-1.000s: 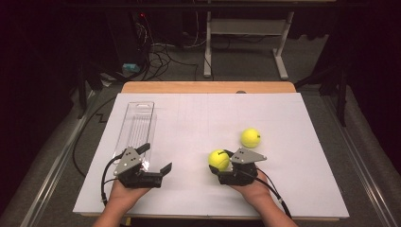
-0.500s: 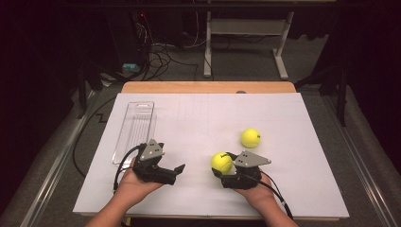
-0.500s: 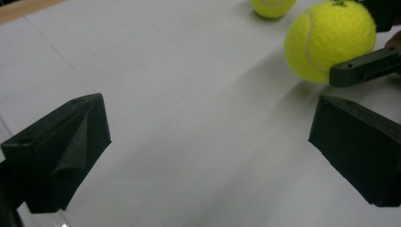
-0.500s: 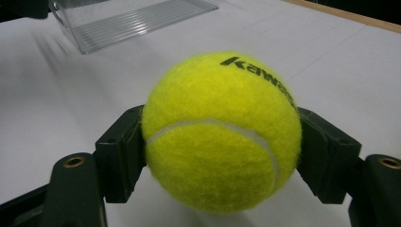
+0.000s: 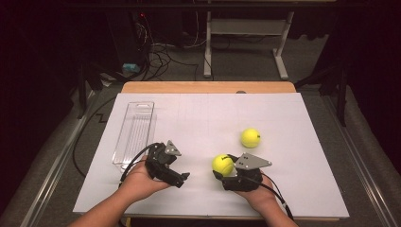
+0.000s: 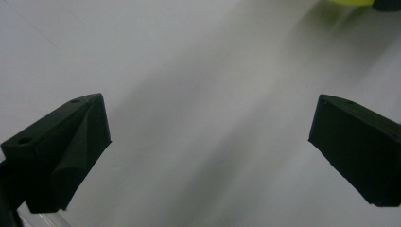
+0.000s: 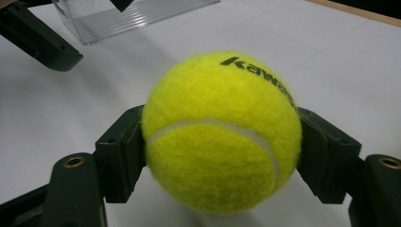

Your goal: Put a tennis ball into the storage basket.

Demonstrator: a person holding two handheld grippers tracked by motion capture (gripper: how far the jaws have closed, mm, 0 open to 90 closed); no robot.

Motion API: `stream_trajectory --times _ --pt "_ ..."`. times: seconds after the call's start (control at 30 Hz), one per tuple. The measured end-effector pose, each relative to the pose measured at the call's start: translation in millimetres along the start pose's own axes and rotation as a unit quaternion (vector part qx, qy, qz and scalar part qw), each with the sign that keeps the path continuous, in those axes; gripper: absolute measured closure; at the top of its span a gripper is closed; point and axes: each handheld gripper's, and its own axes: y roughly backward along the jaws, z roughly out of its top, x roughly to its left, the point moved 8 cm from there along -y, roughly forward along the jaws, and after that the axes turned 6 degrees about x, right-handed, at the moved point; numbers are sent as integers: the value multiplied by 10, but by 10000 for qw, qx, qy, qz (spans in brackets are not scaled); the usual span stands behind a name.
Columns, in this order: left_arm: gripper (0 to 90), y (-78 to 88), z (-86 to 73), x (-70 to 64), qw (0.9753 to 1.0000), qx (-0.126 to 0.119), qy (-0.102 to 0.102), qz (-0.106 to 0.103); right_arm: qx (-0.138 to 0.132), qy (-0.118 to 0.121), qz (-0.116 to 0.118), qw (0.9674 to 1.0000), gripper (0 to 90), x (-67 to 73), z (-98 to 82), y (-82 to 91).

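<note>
Dim room behind, with cables on the floor and a white stand's legs; in front, a desk covered by a white sheet. Right tool clamped on a yellow tennis ball, one black jaw pressed to each side of it, black lettering across the top of the felt. Held ball just off the tool's tips, low over the sheet; cannot tell whether touching it. Second tennis ball lying free beyond and to the right of the right tool, near but apart. Left tool spread wide, nothing but bare sheet between the jaws, tips pointed toward the right tool and the held ball, near them but not touching. Clear plastic tray behind and to the left of the left tool, just beside its rear end, lengthwise along the sheet's left edge. Cable looping from the left tool's back.
</note>
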Motion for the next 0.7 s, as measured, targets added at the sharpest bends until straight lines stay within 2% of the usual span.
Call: stream_trajectory --times 0.17,0.27,0.43,0.53,0.7 --pt "6 -68 -14 -38 9985 518 37 -158 7 11 -3 10000 271 0 -6 6" --pt "6 -72 -4 -37 9972 733 45 -148 15 16 -2 10000 270 -10 -16 10" --pt "6 -69 16 -60 9934 1106 83 -289 41 10 -4 10000 270 -25 -37 15" --pt "6 -86 9 -55 9900 1370 103 -308 44 9 -6 10000 270 -29 -42 13" --pt "6 -134 -22 -44 9819 1838 220 -406 62 41 5 10000 270 -19 -55 3"
